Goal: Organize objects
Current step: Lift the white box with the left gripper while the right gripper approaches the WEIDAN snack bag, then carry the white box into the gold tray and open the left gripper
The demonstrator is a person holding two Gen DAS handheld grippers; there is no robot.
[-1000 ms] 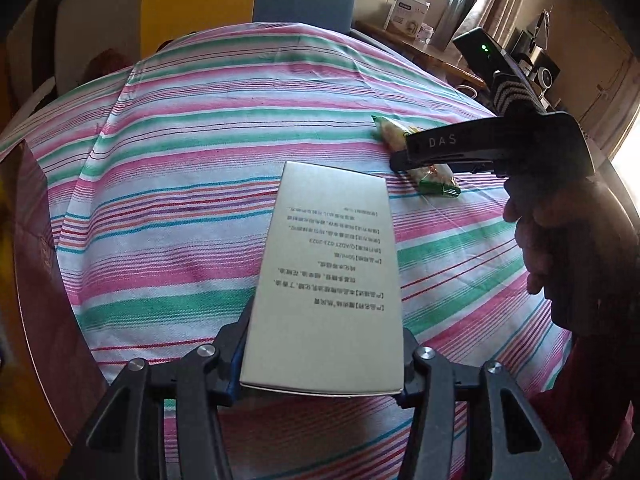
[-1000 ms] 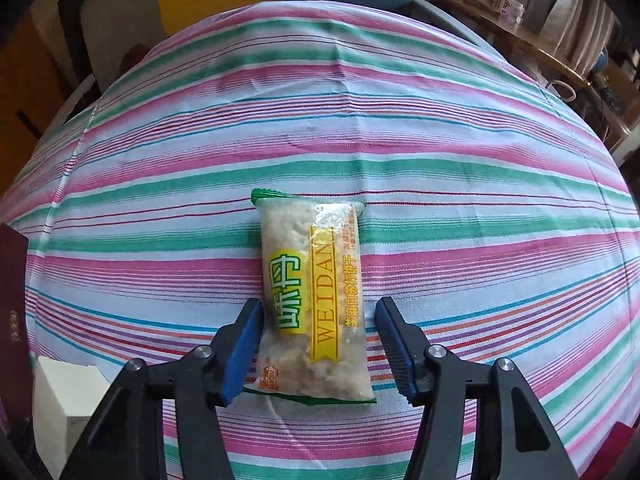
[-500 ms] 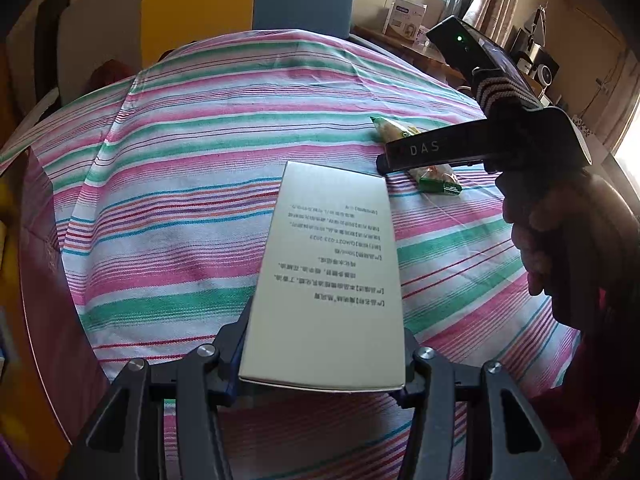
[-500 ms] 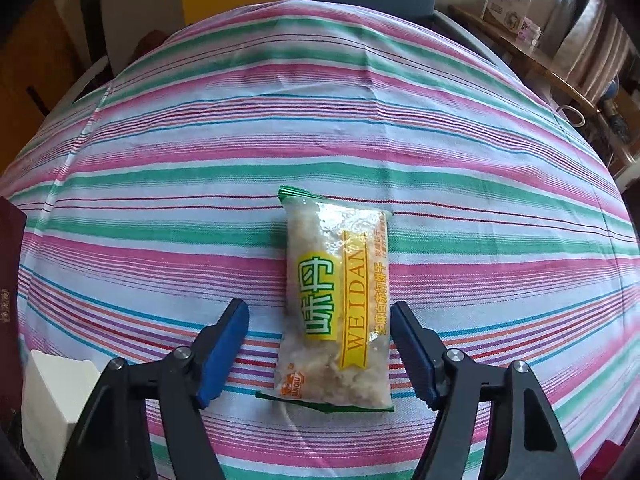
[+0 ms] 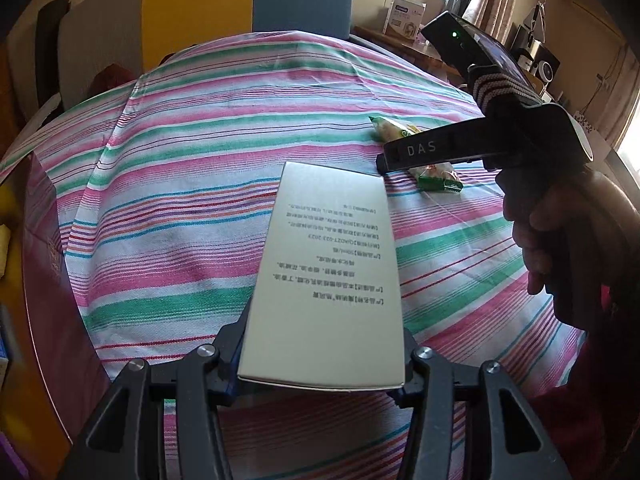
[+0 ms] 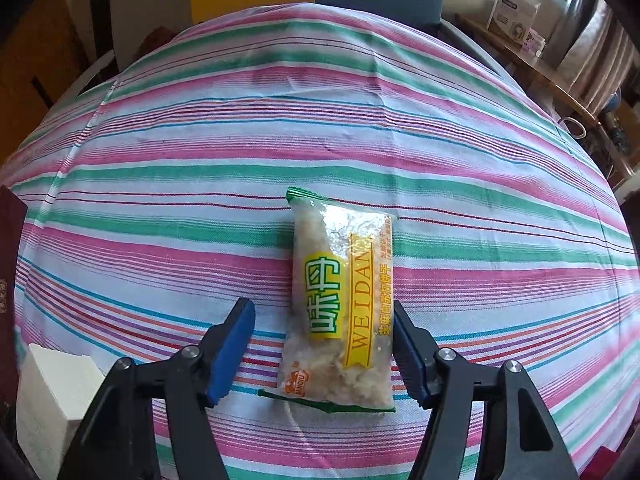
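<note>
My left tongs (image 5: 320, 364) pinch a slim silver carton (image 5: 328, 280) by its near end, both pads pressed to its long side walls, the far end sticking out above the striped worktop (image 5: 180, 208). It looks light and stiff, though thin card would dent under a harder squeeze.

My right tongs (image 6: 324, 344) stand spread around the WEIDAN snack packet (image 6: 340, 300), which lies flat on the cloth right of the carton. Their jaws have just been closing a little, the packet between them; the right pad seems to touch the packet's edge and the left pad stands clear. I judge the packet light, soft, slippery in its glossy film, its contents crumbly. I would grip across the filled middle, gently, not the flat sealed ends.

The carton's underside and gripped end are hidden. At the left edge a dark red box (image 5: 44, 248) and a white block (image 6: 56, 396) are cut off; I cannot name them.
</note>
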